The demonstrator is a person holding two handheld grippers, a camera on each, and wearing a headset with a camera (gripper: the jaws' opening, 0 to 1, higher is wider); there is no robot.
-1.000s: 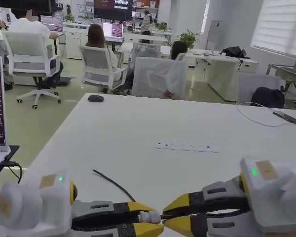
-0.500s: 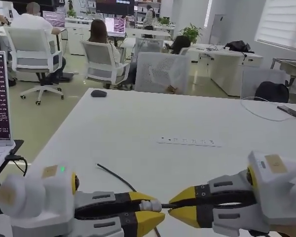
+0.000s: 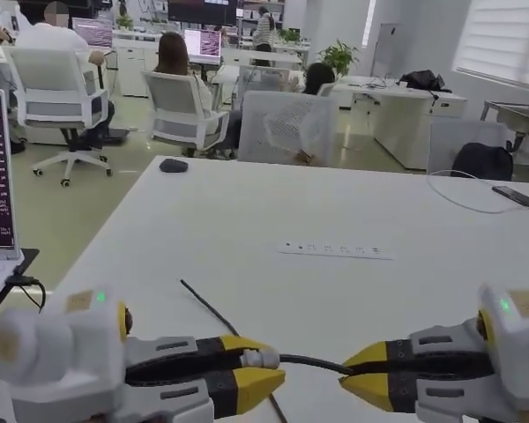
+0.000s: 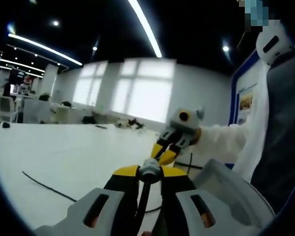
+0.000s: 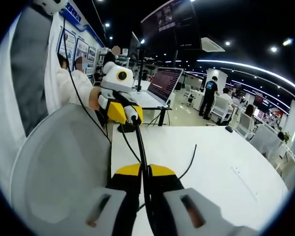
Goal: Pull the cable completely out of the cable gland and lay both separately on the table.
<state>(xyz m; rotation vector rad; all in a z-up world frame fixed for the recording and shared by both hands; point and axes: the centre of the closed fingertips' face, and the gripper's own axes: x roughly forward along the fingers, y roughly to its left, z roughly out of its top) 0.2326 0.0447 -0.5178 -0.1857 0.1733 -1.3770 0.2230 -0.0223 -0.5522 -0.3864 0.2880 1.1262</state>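
More cable point(image 3: 310, 360) drawn out of the cable gland point(image 3: 263, 358)
The right tongs point(image 3: 346, 372), clamped on the cable, have been pulled rightward from the left tongs point(image 3: 269, 363), which grip the cable gland above the near table point(image 3: 335, 211) edge; the tail seemingly is still threaded through

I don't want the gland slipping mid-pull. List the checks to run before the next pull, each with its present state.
1. Left claw shut on the cable gland: ok.
2. Right claw shut on the cable: ok.
3. Cable runs free between the claws: ok.
4. Cable fully out of the gland: not ok; its tail lies on the table.
5. How firmly the gland is held: cannot tell.
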